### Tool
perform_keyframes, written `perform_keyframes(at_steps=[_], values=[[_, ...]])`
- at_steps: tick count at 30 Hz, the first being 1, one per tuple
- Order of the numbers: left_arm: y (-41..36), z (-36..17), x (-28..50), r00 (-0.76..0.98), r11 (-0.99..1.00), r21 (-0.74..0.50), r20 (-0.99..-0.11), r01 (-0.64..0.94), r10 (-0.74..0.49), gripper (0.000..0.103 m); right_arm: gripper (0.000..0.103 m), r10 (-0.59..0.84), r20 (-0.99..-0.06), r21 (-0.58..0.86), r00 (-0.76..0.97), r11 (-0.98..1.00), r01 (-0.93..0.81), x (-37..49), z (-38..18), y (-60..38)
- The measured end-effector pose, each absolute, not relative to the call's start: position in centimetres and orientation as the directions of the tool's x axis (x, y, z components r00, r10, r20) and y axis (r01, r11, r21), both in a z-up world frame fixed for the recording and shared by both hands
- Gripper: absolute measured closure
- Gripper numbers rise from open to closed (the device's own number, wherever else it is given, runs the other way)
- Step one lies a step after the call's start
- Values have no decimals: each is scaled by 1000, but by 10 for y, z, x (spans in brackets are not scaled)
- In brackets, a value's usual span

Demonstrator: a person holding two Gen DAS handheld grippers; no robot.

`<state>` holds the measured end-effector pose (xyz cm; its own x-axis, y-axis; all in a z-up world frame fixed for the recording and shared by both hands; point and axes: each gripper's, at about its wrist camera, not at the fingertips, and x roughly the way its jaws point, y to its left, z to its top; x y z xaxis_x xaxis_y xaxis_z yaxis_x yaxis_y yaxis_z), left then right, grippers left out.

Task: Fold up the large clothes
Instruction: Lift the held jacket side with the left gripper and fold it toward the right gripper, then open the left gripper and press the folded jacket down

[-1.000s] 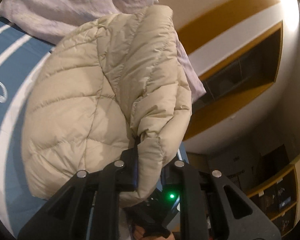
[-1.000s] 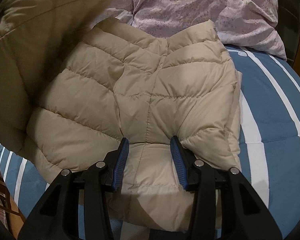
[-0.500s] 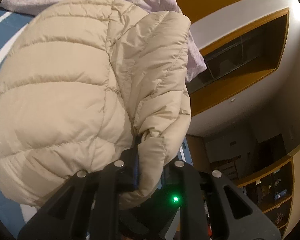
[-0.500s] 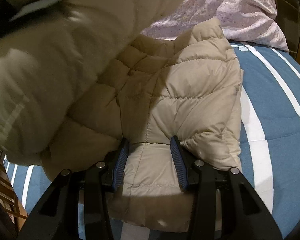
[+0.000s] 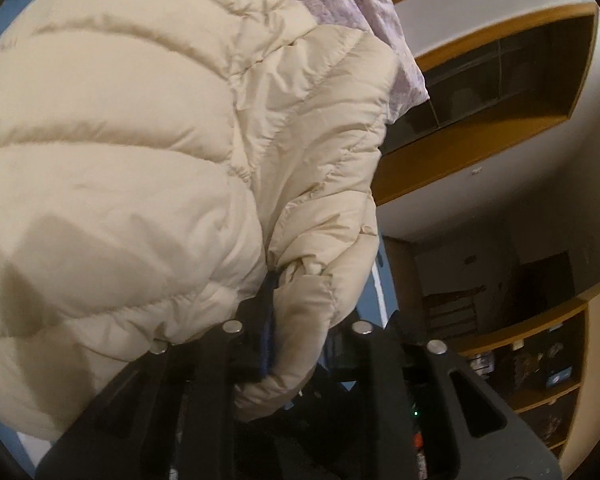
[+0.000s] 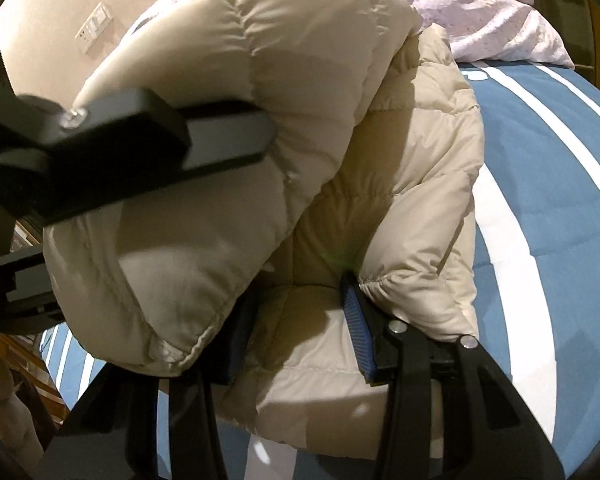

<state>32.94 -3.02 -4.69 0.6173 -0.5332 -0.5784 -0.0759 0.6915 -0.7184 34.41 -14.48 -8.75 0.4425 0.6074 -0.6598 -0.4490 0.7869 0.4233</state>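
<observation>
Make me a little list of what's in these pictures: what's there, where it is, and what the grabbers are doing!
clothing: puffy beige jacket
where: on a blue blanket with white stripes
behind it: lilac pillow
left hand-held gripper: holds a jacket edge folded over the rest; jaws have just been opening, fabric between them
right hand-held gripper: clamped on the jacket's near edge
fold: partly done, top flap not laid flat
room: wooden shelves

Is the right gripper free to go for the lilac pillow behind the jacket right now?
Probably not: the right gripper straddles the jacket's hem, and the flap carried by the left gripper blocks the pillow.
</observation>
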Motion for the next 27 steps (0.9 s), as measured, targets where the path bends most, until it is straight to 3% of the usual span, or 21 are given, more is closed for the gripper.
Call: perform_keyframes(at_steps=[14, 27], values=[[-20, -1, 301, 649, 810, -586, -630, -37, -426, 46, 58, 631, -643, 486, 435, 775, -405, 341, -89, -173], [17, 4, 282, 703, 917, -361, -697, -170, -144, 45, 58, 600, -642, 468, 478, 800, -376, 333, -79, -188]])
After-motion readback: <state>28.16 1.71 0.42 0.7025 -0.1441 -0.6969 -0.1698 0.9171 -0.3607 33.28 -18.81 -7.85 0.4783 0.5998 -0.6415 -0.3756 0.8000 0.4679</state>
